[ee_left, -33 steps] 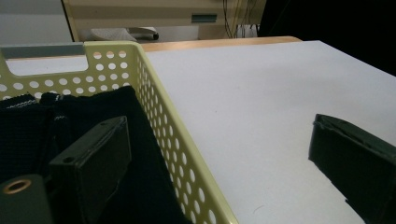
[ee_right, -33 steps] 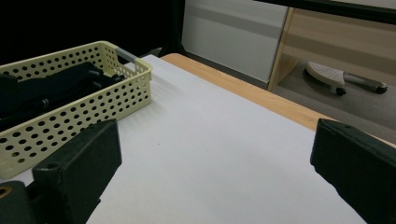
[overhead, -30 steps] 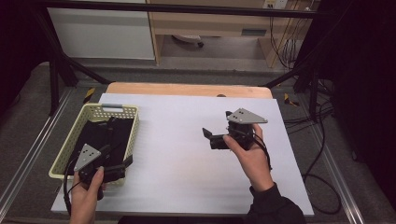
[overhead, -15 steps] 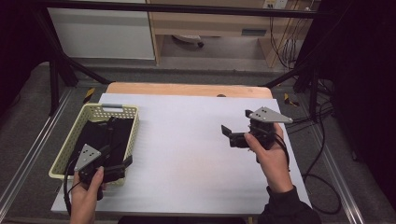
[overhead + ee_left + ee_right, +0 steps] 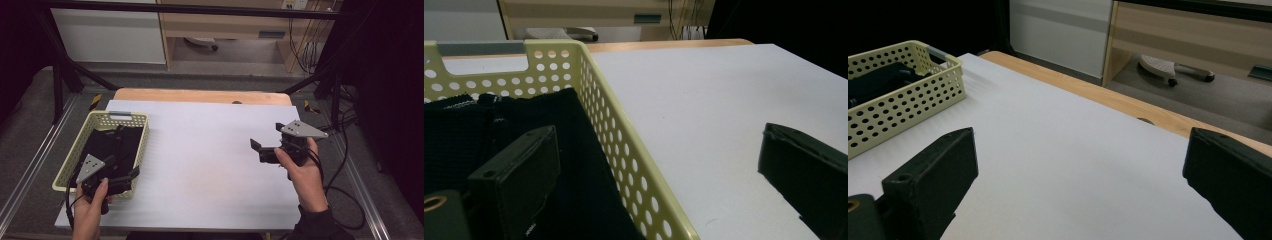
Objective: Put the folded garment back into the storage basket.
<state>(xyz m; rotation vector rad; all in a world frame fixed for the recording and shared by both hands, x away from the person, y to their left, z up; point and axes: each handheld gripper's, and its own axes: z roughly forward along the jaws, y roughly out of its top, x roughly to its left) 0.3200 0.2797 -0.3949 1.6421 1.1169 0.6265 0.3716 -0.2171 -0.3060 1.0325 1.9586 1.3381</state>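
Left gripper (image 5: 131, 175) is sitting at 8 o'clock on the table (image 5: 210, 165), jaws spread wide and straddling the near right wall of the yellow basket (image 5: 67, 160): one jaw over the black cloth (image 5: 112, 145) inside, the other over the table. Right gripper (image 5: 257, 147) is hovering at 3 o'clock, jaws wide, gripping nothing, well apart from the basket.

The white table top (image 5: 200, 165) is free btw. the two grippers. The yellow basket (image 5: 145, 137) wall stands in the way at left; one jaw of left gripper (image 5: 131, 175) is inside, one outside.
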